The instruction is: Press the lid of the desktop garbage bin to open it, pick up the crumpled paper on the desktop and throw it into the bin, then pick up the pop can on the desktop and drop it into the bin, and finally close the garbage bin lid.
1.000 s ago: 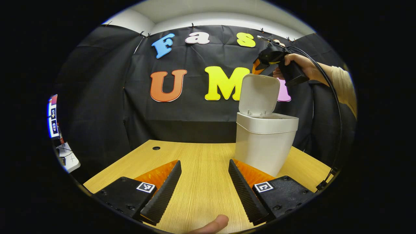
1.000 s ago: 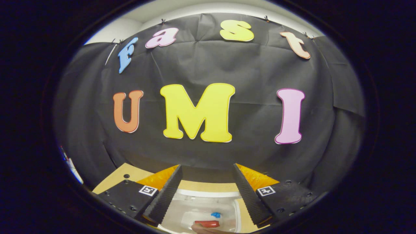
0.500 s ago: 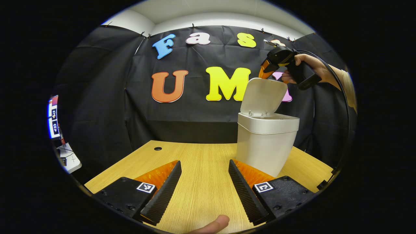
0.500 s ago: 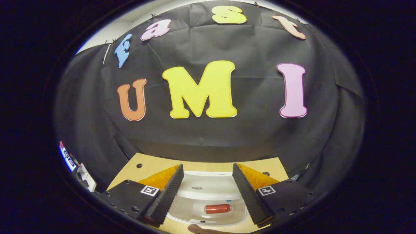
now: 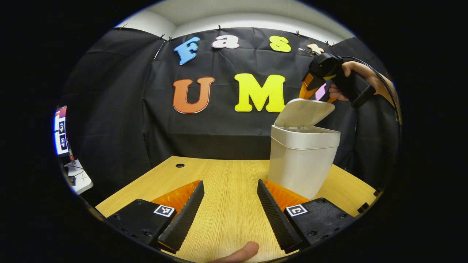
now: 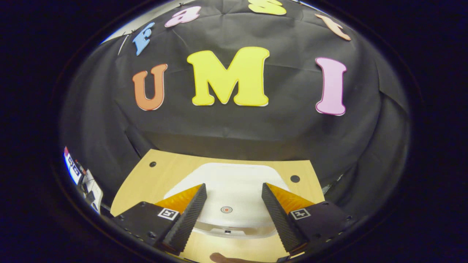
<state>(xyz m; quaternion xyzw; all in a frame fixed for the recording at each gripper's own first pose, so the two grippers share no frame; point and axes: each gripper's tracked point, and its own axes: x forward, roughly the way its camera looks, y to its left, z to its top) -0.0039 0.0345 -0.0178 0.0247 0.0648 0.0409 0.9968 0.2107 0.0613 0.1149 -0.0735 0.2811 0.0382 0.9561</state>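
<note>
A white desktop bin (image 5: pixel 301 162) stands on the wooden table (image 5: pixel 219 182), right of centre in the left gripper view. Its lid (image 5: pixel 304 112) is tilted, partly raised above the rim. My right gripper (image 5: pixel 317 93), held by a hand (image 5: pixel 353 75), sits just above the lid's raised edge. In the right gripper view the lid (image 6: pixel 228 195) with a small round mark lies below my open right gripper (image 6: pixel 234 213); the bin's inside is hidden. My left gripper (image 5: pixel 228 210) is open and empty, low over the table in front of the bin.
A round cable hole (image 5: pixel 180 165) sits at the table's far left; two more holes (image 6: pixel 294 179) show in the right gripper view. A device with screens (image 5: pixel 60 131) stands off the table's left side. Black cloth wall behind.
The lid has swung down from nearly upright to a low tilt. My right gripper moved down and toward the lid. The can inside the bin is now covered. The left gripper stayed put.
</note>
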